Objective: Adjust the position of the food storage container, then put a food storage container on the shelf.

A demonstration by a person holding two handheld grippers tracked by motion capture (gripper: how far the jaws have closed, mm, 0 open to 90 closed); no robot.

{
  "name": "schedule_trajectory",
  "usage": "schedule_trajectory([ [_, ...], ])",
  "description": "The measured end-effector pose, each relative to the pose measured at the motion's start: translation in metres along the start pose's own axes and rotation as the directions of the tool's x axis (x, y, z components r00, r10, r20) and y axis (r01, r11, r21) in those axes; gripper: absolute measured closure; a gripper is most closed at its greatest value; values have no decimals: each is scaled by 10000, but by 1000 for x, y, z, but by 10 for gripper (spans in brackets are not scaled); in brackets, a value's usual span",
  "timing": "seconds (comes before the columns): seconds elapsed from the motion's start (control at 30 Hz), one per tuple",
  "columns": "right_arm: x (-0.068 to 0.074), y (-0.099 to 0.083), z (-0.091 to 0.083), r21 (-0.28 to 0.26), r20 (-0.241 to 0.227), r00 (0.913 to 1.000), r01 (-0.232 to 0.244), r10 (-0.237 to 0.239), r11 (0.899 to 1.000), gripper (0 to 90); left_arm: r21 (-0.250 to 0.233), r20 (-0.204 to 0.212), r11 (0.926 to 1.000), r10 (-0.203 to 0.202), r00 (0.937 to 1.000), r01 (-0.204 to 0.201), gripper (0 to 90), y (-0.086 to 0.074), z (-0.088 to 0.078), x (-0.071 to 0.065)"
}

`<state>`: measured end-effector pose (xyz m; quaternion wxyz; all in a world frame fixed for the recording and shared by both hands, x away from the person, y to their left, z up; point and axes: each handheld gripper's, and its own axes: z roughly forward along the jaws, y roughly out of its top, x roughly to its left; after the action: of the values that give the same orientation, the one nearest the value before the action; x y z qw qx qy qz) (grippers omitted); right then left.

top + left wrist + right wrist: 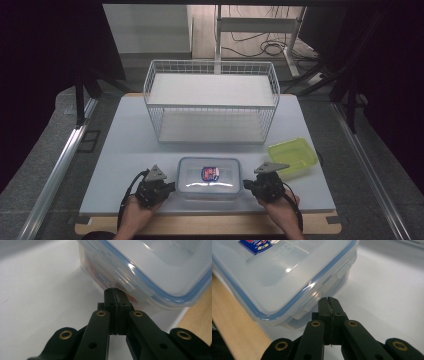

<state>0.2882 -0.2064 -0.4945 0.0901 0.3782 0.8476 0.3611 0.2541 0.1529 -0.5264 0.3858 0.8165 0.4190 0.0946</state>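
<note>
A clear plastic food container (pixel 208 178) with a blue-sealed lid and a red and blue label sits near the table's front edge. My left gripper (pixel 172 187) is at its left short side, jaws shut with nothing between them. In the left gripper view the closed tips (pixel 115 290) touch or nearly touch the container (pixel 150 267) just under its side latch. My right gripper (pixel 246 185) is at the right short side, also shut and holding nothing. In the right gripper view its tips (pixel 328 300) sit right below the lid's side clip on the container (pixel 279 275).
A white wire basket rack (pixel 212 100) with two levels stands behind the container. A yellow-green plastic lid or tray (pixel 292 156) lies to the right. The white table top (pixel 120 150) ends at a wooden strip (pixel 210 225) in front.
</note>
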Motion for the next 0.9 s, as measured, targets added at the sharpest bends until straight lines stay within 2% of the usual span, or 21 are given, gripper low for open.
schedule_trajectory([
  [0.2, -11, 3, 3, -139, 67, 10000, -9, 10, 9999, 896, -73, -24, 9999, -116, 9999, 115, 900, 6, 7, 2],
  [0.33, -16, 4, 4, -108, 20, 10000, -30, 31, 9999, 896, -44, 212, 9997, -253, 9995, 254, 900, 9, 10, 7],
  [0.37, -15, 4, 4, -97, 14, 10000, -2, 2, 10000, 894, -71, 145, 9996, -262, 9996, 263, 882, 8, 8, 8],
  [0.43, -14, 4, 1, -98, 241, 9996, 148, -146, 9998, 842, -228, -110, 9995, -204, 9997, 202, 776, 7, 4, 13],
  [0.5, -14, 3, -4, -293, 538, 9979, 376, -360, 9989, 769, -346, 136, 9984, -446, 9989, 451, 590, 4, 1, 22],
  [0.53, -15, 2, -7, -326, 571, 9978, 353, -334, 9988, 714, -404, 121, 9974, -593, 9982, 597, 506, 2, 0, 26],
  [0.63, -20, -3, -11, -492, 523, 9986, 97, -71, 9987, 584, -488, -126, 9958, -776, 9969, 769, 347, -2, -4, 34],
  [0.73, -24, -8, -14, -546, 702, 9975, 52, -13, 9985, 482, -781, -38, 9936, -823, 9966, 817, 223, -5, -8, 40],
  [0.9, -28, -10, -16, -744, 780, 9969, 167, -109, 9971, 373, -879, 23, 9934, -743, 9972, 742, 143, -9, -11, 41],
])
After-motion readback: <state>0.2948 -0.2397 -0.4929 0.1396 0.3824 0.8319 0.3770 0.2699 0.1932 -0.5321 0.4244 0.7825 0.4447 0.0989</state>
